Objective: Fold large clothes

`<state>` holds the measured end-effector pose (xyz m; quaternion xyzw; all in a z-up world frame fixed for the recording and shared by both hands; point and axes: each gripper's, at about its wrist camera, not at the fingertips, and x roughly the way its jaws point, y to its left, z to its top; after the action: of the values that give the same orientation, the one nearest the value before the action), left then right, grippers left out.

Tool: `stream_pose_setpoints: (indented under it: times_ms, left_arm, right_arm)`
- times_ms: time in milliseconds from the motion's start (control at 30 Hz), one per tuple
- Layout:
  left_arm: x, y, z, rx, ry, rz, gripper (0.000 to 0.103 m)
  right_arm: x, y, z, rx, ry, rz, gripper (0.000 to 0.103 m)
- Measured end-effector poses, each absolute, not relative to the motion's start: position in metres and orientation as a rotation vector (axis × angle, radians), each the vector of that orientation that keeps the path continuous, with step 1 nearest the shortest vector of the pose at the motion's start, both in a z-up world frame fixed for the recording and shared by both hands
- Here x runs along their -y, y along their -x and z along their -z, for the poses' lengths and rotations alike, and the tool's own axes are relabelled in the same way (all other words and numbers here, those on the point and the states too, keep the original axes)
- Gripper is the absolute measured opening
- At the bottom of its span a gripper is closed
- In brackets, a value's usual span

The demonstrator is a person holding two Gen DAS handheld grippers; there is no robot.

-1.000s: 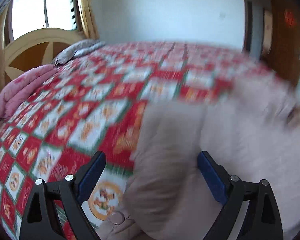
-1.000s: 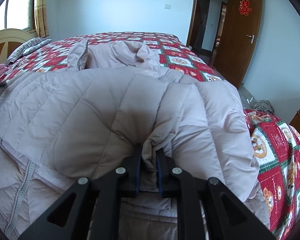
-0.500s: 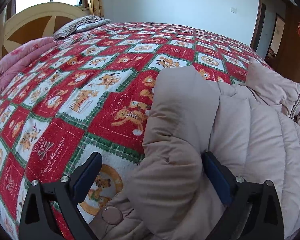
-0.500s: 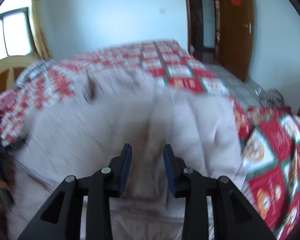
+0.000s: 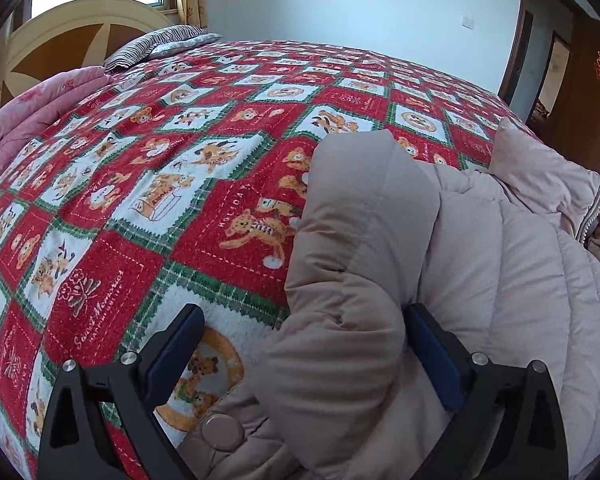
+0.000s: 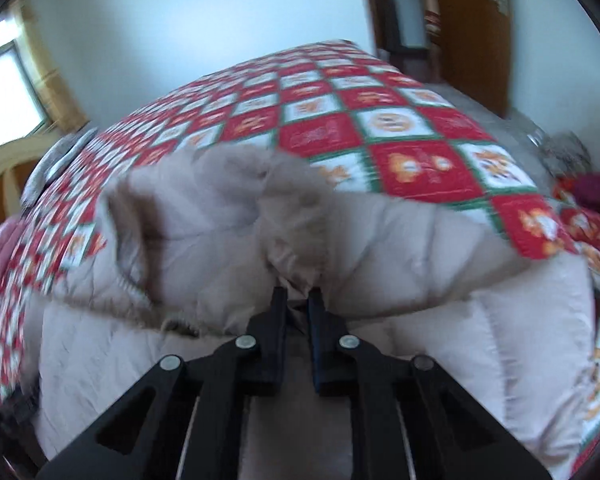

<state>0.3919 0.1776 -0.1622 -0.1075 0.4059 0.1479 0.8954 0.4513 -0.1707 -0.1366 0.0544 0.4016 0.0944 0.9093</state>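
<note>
A second ago the right tongs [image 6: 298,300] pinched a low fold of the beige down jacket [image 6: 220,232]; they let go, shifted, and are now closing on another bunch that stands between them. The left tongs [image 5: 300,344] stay wide apart, straddling a jacket sleeve [image 5: 352,260] on the quilted bed [image 5: 140,200]. The folding seems to be advancing.

Motion blur smears the jacket [image 6: 228,216] and blanket [image 6: 380,120].

Pale pink quilted puffer jacket [image 5: 480,280], puffy, folded over itself, lying on the patterned bedspread [image 5: 180,160], snap button showing
</note>
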Motion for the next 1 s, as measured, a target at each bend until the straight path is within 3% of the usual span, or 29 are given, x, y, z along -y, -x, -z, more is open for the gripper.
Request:
stream_pose_setpoints:
  times_ms: [200, 433, 600, 733, 800, 833, 867, 1000]
  left_arm:
    - [-0.164, -0.393, 0.151, -0.828, 0.146, -0.277, 0.101]
    - [-0.067, -0.421, 0.073, -0.698, -0.026, -0.028, 0.101]
    - [0.013, -0.490, 0.080, -0.773, -0.120, -0.050, 0.101]
    - [0.034, -0.522, 0.096, -0.802, -0.166, -0.172, 0.101]
    - [0.022, -0.523, 0.093, -0.781, -0.133, -0.225, 0.073]
    - [0.010, -0.521, 0.091, -0.781, -0.095, -0.232, 0.030]
    - [0.002, -0.521, 0.093, -0.803, -0.071, -0.235, 0.009]
    - [-0.058, -0.491, 0.112, -0.867, 0.161, -0.256, 0.009]
  right_arm:
    - [0.201, -0.460, 0.156, -0.880, -0.303, -0.232, 0.006]
    - [0.207, -0.454, 0.159, -0.844, -0.366, -0.270, 0.007]
    - [0.208, -0.458, 0.159, -0.839, -0.386, -0.281, 0.007]
    - [0.211, -0.458, 0.159, -0.836, -0.405, -0.291, 0.007]
    - [0.211, -0.458, 0.159, -0.836, -0.410, -0.293, 0.007]
    - [0.211, -0.459, 0.159, -0.836, -0.412, -0.293, 0.007]
    - [0.211, -0.459, 0.159, -0.837, -0.413, -0.292, 0.007]
    - [0.211, -0.460, 0.159, -0.837, -0.409, -0.287, 0.007]
